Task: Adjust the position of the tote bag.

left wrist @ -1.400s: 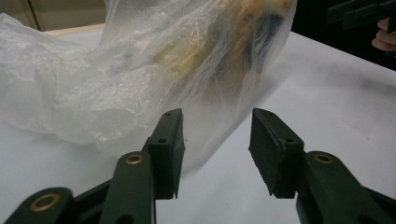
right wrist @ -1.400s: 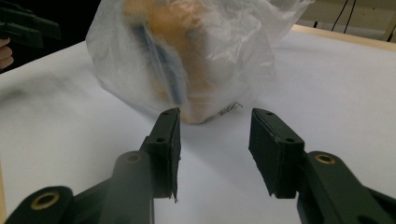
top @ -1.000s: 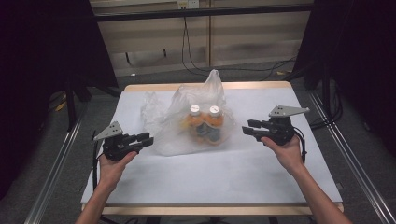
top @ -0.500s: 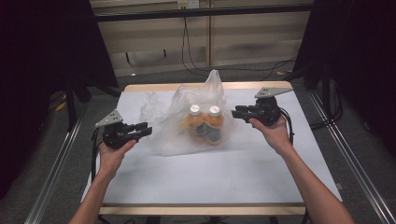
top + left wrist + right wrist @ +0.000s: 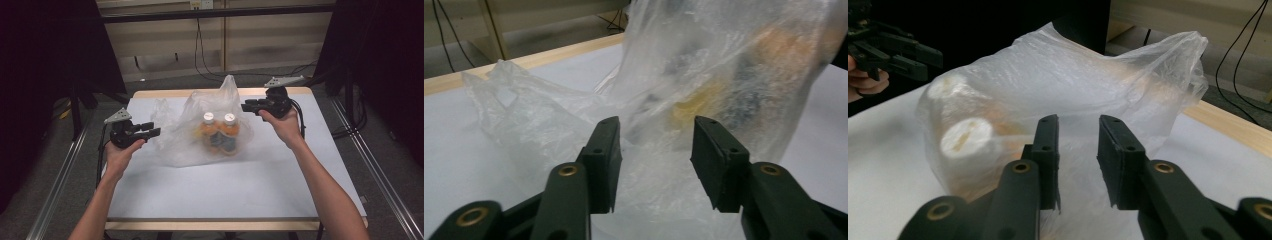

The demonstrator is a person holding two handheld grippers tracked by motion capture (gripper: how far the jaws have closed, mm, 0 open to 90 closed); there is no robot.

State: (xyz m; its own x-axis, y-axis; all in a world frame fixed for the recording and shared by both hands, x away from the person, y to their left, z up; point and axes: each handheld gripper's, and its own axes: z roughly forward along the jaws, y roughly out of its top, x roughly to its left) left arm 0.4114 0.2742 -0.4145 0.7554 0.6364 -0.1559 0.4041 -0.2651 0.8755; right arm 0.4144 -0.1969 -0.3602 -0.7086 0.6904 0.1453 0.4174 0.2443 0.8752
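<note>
A person at a white-covered table [image 5: 215,190] works two hand-held grippers on either side of a clear plastic bag [image 5: 200,125] that stands near the middle of the far half of the tabletop. Inside the bag two bottles [image 5: 219,132] with white caps and orange contents stand upright side by side, touching.

The left gripper [image 5: 152,131] sits level at the bag's left, its tips just beside the crumpled left flap. Its jaws have just been opening and stand at a moderate gap; in the left gripper view [image 5: 656,150] the bag's film lies just ahead of and behind the tips, and no pad presses on it.

The right gripper [image 5: 248,106] is raised at the bag's far right, pointing left toward its upper part. Its jaws stand at a narrow gap with nothing clamped; in the right gripper view [image 5: 1078,150] the bag rises just beyond them, its caps to the left, and the left gripper shows far off at the upper left.

Cables [image 5: 205,45] hang from the rail beyond the table.
</note>
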